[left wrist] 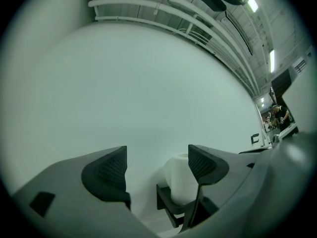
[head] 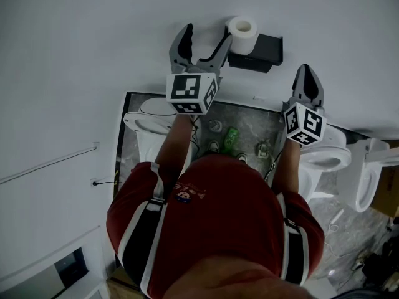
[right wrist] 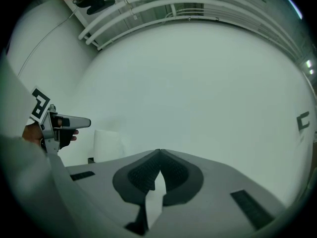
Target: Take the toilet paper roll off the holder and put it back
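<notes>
Left gripper (head: pixel 206 35) is raised toward the white wall (head: pixel 93 55) with its two jaws spread wide, and nothing is clasped between them. From the head view, its right-hand jaw tip sits just beside the toilet paper roll (head: pixel 242 32); whether they touch cannot be told. The roll stands upright on a black holder (head: pixel 260 51) fixed to the wall.

The left gripper view looks along the parted jaws of the left gripper (left wrist: pixel 157 166). The roll (left wrist: pixel 180 182) shows in the gap, closer to the right-hand jaw, which covers the roll's right edge. The holder (left wrist: pixel 167 206) cradles the roll from below.

Right gripper (head: pixel 306 73) is held to the right of the holder, apart from it, pointing at bare wall. In the right gripper view, the jaws of the right gripper (right wrist: pixel 159 168) are pressed together and hold nothing. The roll (right wrist: pixel 108 146) appears off to the left there, with the left gripper (right wrist: pixel 62 125) beside it.

Below the grippers, the head view shows the person's red shirt (head: pixel 218 217) and white toilets (head: pixel 325 157) on the floor.
</notes>
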The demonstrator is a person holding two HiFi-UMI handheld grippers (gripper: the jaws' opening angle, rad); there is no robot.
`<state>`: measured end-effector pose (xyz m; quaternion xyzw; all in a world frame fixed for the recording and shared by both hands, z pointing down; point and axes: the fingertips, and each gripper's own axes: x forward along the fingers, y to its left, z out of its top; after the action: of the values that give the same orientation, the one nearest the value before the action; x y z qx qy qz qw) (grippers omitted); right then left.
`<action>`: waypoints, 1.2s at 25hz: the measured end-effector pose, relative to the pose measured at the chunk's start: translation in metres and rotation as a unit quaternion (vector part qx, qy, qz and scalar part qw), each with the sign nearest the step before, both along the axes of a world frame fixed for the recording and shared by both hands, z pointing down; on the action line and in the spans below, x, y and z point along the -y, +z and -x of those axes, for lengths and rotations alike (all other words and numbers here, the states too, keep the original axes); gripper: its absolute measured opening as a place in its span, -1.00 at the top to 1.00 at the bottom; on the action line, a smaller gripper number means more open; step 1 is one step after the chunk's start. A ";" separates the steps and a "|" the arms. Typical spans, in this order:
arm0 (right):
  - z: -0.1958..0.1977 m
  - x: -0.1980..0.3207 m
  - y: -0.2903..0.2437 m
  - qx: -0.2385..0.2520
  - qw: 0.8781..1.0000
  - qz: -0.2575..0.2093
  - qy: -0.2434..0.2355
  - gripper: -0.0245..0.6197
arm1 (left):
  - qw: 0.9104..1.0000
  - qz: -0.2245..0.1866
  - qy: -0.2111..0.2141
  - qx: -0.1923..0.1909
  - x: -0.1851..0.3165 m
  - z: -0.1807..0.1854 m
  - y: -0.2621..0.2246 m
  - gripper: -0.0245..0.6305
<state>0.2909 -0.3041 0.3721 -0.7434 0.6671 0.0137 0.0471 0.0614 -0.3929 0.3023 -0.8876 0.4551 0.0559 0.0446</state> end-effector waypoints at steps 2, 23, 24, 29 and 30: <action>0.005 0.005 0.001 0.001 1.000 0.000 -0.006 0.90 | 1.000 0.003 -0.012 0.005 0.001 0.010 0.005 -0.27; 0.033 0.027 0.003 -0.012 0.999 0.008 -0.044 0.90 | 0.996 0.065 -0.049 0.032 0.009 0.044 0.066 -0.26; 0.033 0.027 0.002 -0.013 0.999 0.008 -0.045 0.90 | 0.996 0.063 -0.051 0.030 0.009 0.044 0.066 -0.26; 0.037 0.028 -0.001 -0.019 0.999 0.011 -0.049 0.90 | 0.994 0.060 -0.082 0.048 0.014 0.048 0.070 0.08; 0.037 0.028 -0.001 -0.021 0.998 0.011 -0.049 0.90 | 0.993 0.061 -0.089 0.053 0.016 0.049 0.072 0.12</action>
<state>0.2534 -0.3320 0.3708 -0.7095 0.7040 0.0197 0.0258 0.0120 -0.4086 0.3740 -0.8464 0.5316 -0.0232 0.0190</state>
